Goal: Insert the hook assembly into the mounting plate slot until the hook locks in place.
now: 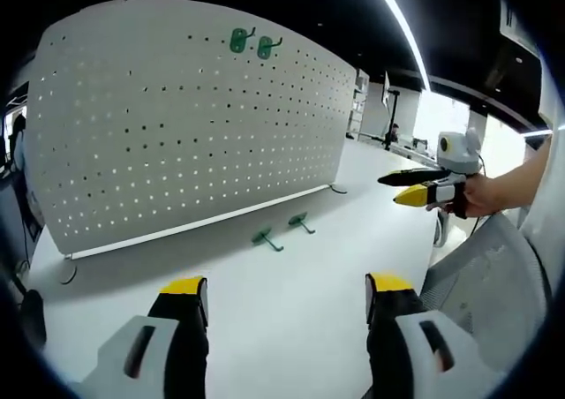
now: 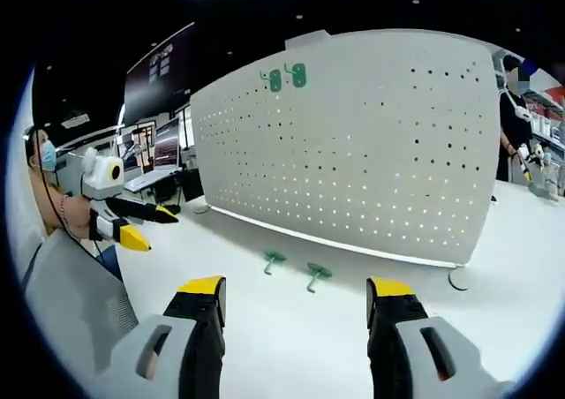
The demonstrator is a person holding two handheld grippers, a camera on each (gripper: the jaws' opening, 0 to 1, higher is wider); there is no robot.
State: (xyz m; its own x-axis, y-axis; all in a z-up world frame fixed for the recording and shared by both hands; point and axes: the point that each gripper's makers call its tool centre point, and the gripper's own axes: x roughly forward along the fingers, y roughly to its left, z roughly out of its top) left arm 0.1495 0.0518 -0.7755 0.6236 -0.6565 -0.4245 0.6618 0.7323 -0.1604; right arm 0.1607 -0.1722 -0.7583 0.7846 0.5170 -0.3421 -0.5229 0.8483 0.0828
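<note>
A big white table (image 1: 291,311) carries everything, and on it a wide white pegboard (image 1: 177,125) stands upright on small feet, a little curved in both views because of the lens. High on the pegboard two green hooks (image 1: 252,42) are already hanging side by side, close to the upper edge; in the right gripper view the same pair (image 2: 284,77) sits near the top left corner of the board. Two more green hooks (image 1: 282,230) lie loose on the table in front of the board's lower edge, near each other but not touching, and nothing holds them; in the right gripper view they (image 2: 296,268) lie just ahead of the jaws. The left gripper (image 1: 287,293) is low over the table, its yellow-tipped jaws wide apart with nothing between them. The right gripper (image 2: 296,295) is the same, jaws apart and empty. In the left gripper view the right gripper comes in from the right side in a person's hand (image 1: 481,194), well apart from the loose hooks, and its black and yellow jaws stand apart a little at the tips. A person in dark clothes (image 2: 512,130) stands behind the right end of the board.
</note>
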